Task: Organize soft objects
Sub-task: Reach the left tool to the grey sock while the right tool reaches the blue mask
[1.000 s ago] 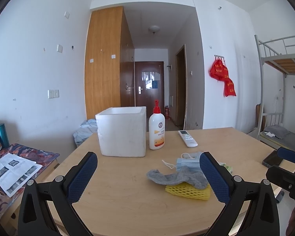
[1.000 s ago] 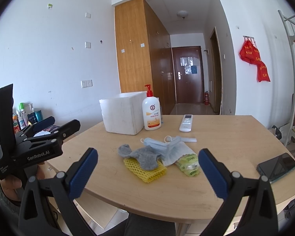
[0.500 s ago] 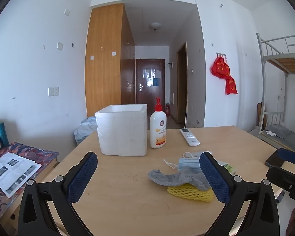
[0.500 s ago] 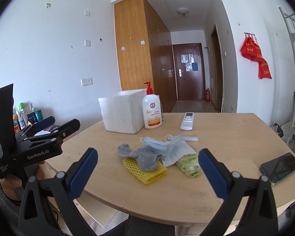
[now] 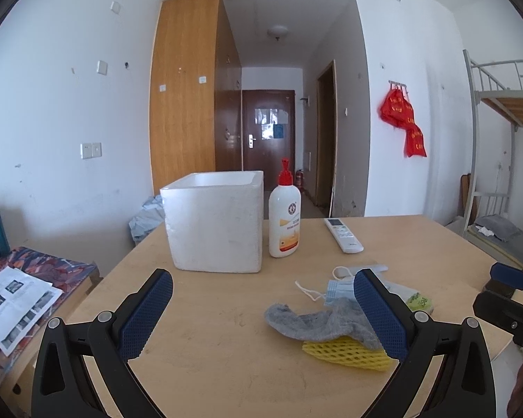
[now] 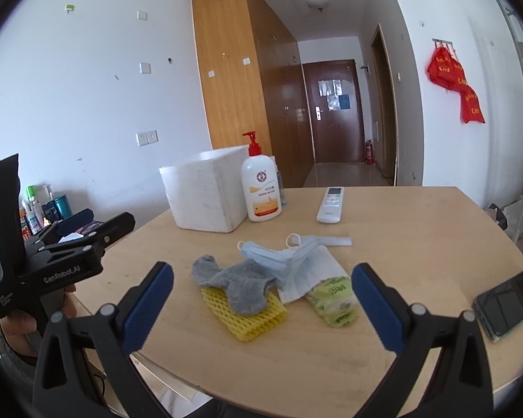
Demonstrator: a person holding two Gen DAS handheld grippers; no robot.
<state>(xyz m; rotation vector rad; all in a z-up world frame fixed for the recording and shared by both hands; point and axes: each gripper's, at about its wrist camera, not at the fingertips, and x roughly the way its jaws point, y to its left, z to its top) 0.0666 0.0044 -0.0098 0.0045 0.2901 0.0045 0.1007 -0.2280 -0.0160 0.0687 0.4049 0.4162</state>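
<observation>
Foam box (image 6: 205,193), upper centre of the right view, apparently holds nothing yet. Lower centre, the grey sock (image 6: 239,284) lies on yellow netting (image 6: 251,317) beside the mask (image 6: 286,257), all untouched. Left gripper (image 5: 263,313) and right gripper (image 6: 261,304) both gape wide, empty; sorting looks unstarted.

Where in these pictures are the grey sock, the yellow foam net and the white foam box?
grey sock (image 6: 242,287): right wrist view, middle of its body.
yellow foam net (image 6: 251,320): right wrist view, bare mesh below the sock.
white foam box (image 5: 214,233): left wrist view, front wall.
</observation>
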